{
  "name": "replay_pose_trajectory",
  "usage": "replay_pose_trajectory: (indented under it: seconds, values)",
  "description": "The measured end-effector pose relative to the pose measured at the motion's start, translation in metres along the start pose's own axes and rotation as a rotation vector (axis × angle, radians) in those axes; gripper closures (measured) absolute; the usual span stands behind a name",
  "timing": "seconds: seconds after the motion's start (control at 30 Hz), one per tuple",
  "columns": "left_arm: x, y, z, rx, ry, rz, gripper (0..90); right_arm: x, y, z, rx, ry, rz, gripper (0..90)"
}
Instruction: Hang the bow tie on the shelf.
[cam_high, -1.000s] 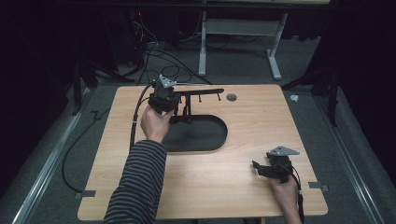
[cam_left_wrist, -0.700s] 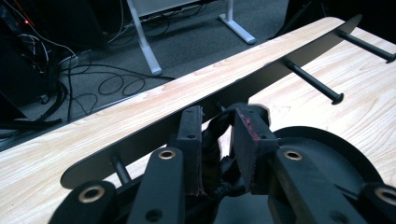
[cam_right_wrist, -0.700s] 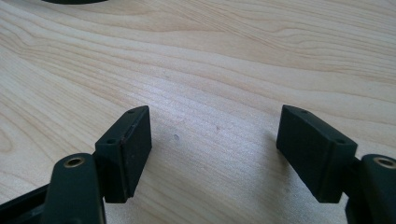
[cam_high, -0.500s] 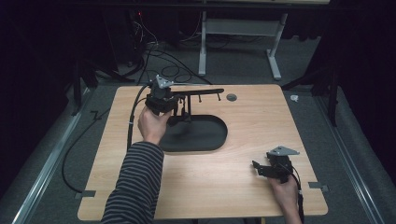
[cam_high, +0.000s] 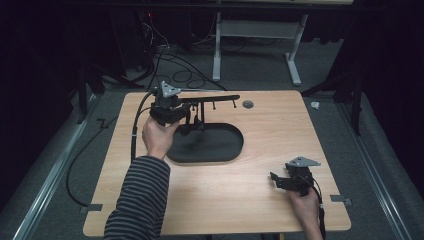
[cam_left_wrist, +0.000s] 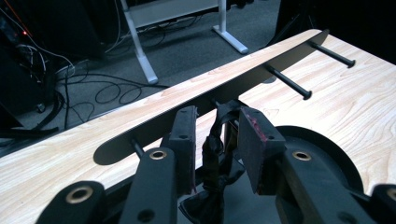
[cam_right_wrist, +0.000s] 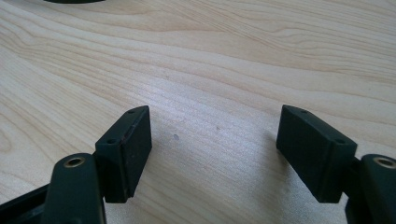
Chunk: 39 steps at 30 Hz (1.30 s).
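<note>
A black rack stands on the wooden table (cam_high: 260, 200). It has an oval base (cam_high: 220, 147) and a long top bar (cam_high: 215, 98) with short pegs (cam_left_wrist: 290, 84). My left gripper (cam_high: 189, 118) is at the rack's post under the bar. In the left gripper view its jaws (cam_left_wrist: 217, 119) stand open on either side of a black knotted strap (cam_left_wrist: 215, 144) that hangs by the post, with a small gap on each side. My right gripper (cam_high: 276, 179) rests low over bare wood at the front right. It is wide open (cam_right_wrist: 215, 119) and holds nothing.
A small round grommet (cam_high: 247, 104) sits in the table near its far edge. Cables (cam_high: 165, 55) and a white desk frame (cam_high: 260, 35) lie on the floor beyond. The left gripper's cable (cam_high: 134, 135) loops off the table's left side.
The left gripper has shifted very slightly at the rack's post. The right gripper has not moved.
</note>
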<state>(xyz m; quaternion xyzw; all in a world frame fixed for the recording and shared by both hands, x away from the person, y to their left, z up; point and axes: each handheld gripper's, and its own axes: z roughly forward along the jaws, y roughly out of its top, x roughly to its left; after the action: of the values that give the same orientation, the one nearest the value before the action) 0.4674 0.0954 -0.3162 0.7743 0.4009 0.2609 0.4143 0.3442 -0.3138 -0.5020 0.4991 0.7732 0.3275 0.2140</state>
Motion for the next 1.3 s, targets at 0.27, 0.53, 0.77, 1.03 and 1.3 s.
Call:
replay_pose_trajectory:
  seconds: [0.27,0.53,0.77,1.03,1.3]
  values:
    - [-0.001,-0.002,-0.013,-0.005,-0.008,0.010,67.0,0.000,0.000,0.000,0.000,0.000,-0.001,27.8]
    - [0.001,-0.011,-0.027,-0.006,-0.015,0.010,66.7,0.000,0.000,0.000,0.001,0.001,-0.001,27.8]
    - [-0.001,-0.019,-0.042,-0.011,0.006,0.037,66.3,0.000,0.000,0.000,0.000,-0.001,0.001,28.0]
    - [0.002,-0.028,-0.053,-0.023,-0.006,0.018,66.2,0.000,0.000,0.000,0.000,-0.002,-0.001,28.0]
    - [0.001,-0.041,-0.063,-0.030,-0.001,0.010,65.7,0.000,0.000,0.000,0.000,-0.004,-0.002,28.0]
